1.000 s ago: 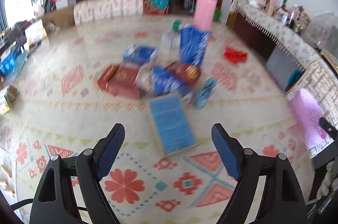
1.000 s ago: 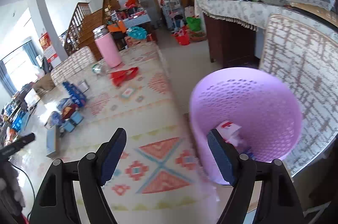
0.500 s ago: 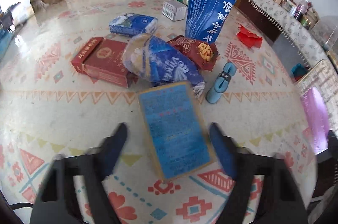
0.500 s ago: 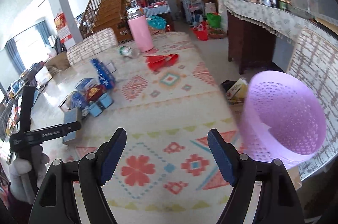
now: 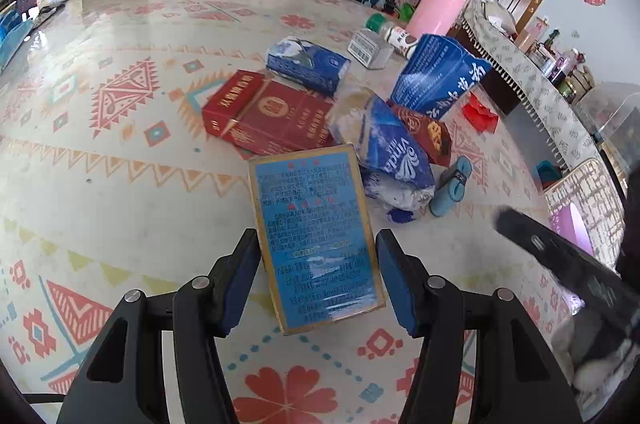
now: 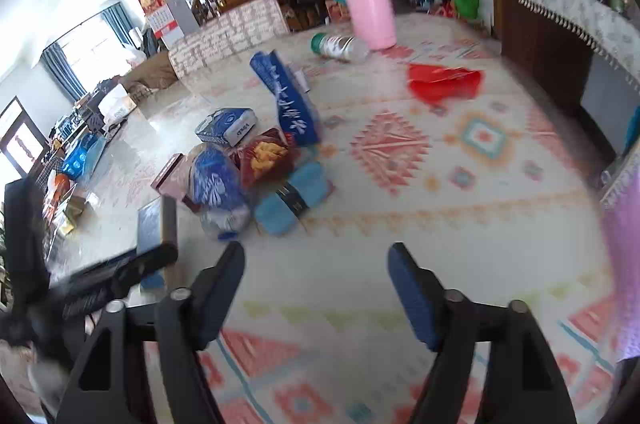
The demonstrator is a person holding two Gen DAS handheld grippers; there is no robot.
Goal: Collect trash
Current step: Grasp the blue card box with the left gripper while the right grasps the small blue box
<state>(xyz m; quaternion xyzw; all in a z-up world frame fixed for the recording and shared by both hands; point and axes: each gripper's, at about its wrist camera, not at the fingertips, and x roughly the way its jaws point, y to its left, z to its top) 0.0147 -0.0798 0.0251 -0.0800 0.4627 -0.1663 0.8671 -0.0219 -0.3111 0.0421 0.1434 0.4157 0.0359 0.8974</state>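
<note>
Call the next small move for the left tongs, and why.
Probably close a little more onto the blue box. The left tongs have just been closing and already straddle its near end, but a slim gap seems to remain at each pad, so it looks not yet gripped. The box lies flat on the table.

Two boxes (image 5: pixel 316 236), three bags (image 5: pixel 394 148), one bottle (image 5: pixel 390 32).

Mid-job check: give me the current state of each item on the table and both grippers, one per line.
left gripper: jaws just closing, astride the blue box, contact unclear
blue box: lying flat
right gripper: open, nothing between the jaws, which were just closing
pink flask: upright, lid on
green-capped bottle: on its side
tall blue bag: standing
red carton: lying flat
</note>
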